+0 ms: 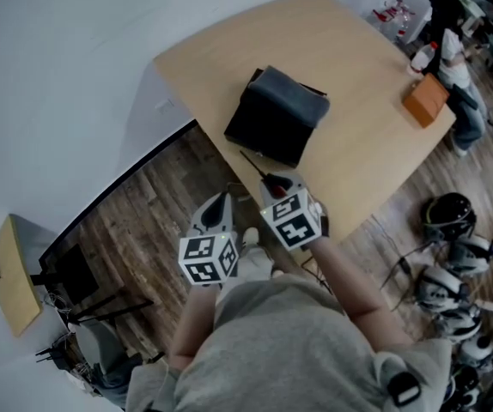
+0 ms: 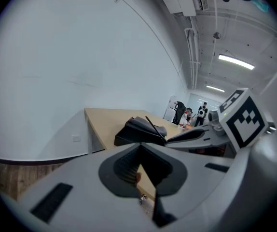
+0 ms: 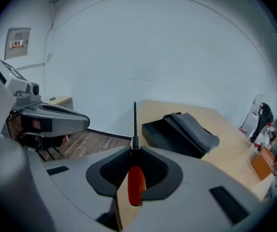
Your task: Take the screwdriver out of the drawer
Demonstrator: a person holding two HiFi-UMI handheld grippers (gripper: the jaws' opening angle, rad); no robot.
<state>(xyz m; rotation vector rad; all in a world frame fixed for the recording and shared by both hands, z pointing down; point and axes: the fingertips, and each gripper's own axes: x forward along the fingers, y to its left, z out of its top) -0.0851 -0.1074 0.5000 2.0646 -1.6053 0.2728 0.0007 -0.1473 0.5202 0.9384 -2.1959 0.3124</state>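
My right gripper is shut on the screwdriver: the red handle sits between the jaws and the black shaft points out past them. In the head view the right gripper holds it above the table's near edge, short of the black drawer box, which stands on the wooden table with grey cloth over it. My left gripper hangs beside it over the floor, left of the table. In its own view the left gripper has its jaws together with nothing between them.
An orange box and a bottle stand at the table's far right. Helmets and other gear lie on the floor to the right. A small wooden cabinet stands at far left by the white wall.
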